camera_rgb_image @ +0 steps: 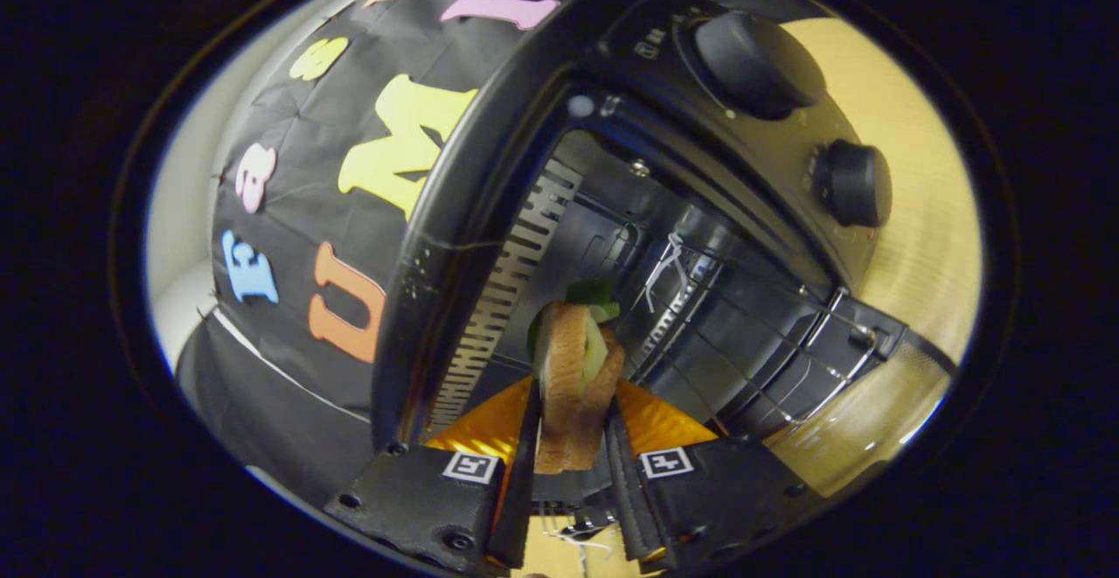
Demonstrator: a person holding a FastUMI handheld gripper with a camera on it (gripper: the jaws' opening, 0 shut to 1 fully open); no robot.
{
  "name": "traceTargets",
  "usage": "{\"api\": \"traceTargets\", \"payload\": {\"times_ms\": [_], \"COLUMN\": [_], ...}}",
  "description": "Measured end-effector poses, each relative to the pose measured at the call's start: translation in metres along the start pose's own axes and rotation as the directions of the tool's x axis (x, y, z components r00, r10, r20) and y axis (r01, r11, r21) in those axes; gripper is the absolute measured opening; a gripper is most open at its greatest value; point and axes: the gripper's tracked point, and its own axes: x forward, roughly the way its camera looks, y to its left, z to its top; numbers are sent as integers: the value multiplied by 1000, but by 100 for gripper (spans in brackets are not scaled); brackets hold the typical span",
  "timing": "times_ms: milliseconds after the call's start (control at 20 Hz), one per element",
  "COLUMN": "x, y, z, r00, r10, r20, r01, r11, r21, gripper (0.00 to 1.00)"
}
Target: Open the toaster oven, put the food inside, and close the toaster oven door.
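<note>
Holding a sandwich (573, 381) between its two fingers (527, 456), the gripper (570, 460) is right at the mouth of the toaster oven (699, 237). The fingers are closed most of the way, and both of them press on the bread from each side. The sandwich stands on its edge, with green leaves peeking out at the top.

The toaster oven door is already open, so the first step looks done. The dark inside of the oven is just ahead of the fingers. A wire rack (787, 342) runs across it, a little past the sandwich and off to one side. Two round knobs, the bigger knob (756, 62) and the smaller knob (852, 183), sit on the front panel beside the opening. A light wooden tabletop (918, 237) shows beyond the oven.

The step in hand seems to be putting the food inside. The sandwich is at the opening but not yet resting on the rack.

Next, the gripper likely needs to go a bit deeper and bring the sandwich over the wire rack. It has to stay away from the oven's frame and the slotted side wall (507, 298), which is very near the sandwich. Then the fingers should open wide enough to let the bread go. After that the gripper must back out before the door can be shut. The sandwich is soft, so a hard squeeze could squash it or push the filling out.
</note>
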Motion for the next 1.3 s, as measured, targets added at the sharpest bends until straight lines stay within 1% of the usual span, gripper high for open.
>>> {"api": "traceTargets", "payload": {"times_ms": [50,100,200,250,350,400,500,550,700,750,800,850,900,950,1000,1100,1200,1300], "x": [0,-2,1,4,5,12,6,5,1,1,1,-1,-3,-6,-9,-13,-18,-22], "y": [-5,-7,-4,1,2,2,3,1,-2,-1,1,4,0,-1,2,-1,0,0], "z": [-1,-4,-9,-13,-16,-16,-12,-13,-15,-15,-13,-14,-11,-8,-5,-4,1,7], "r00": [999,999,997,997,995,994,992,992,987,987,989,990,987,990,992,993,996,998], "r10": [-32,-48,-70,-72,-99,-110,-123,-125,-161,-157,-150,-140,-157,-141,-123,-115,-89,-69], "r20": [-8,-16,-18,-27,-17,-6,-8,-13,-28,-25,-18,-19,-12,-9,-12,-22,-15,-6], "r01": [31,44,62,59,80,93,99,97,105,101,100,93,111,102,86,77,62,52], "r11": [994,984,956,937,885,867,840,823,754,738,737,749,748,751,761,783,802,808], "r21": [-101,-174,-286,-345,-459,-489,-533,-560,-648,-667,-668,-656,-655,-652,-643,-617,-594,-587], "gripper": [50,54,58,62,72,74,77,78,78,81,82,82,88,93,96,98,99,99]}}
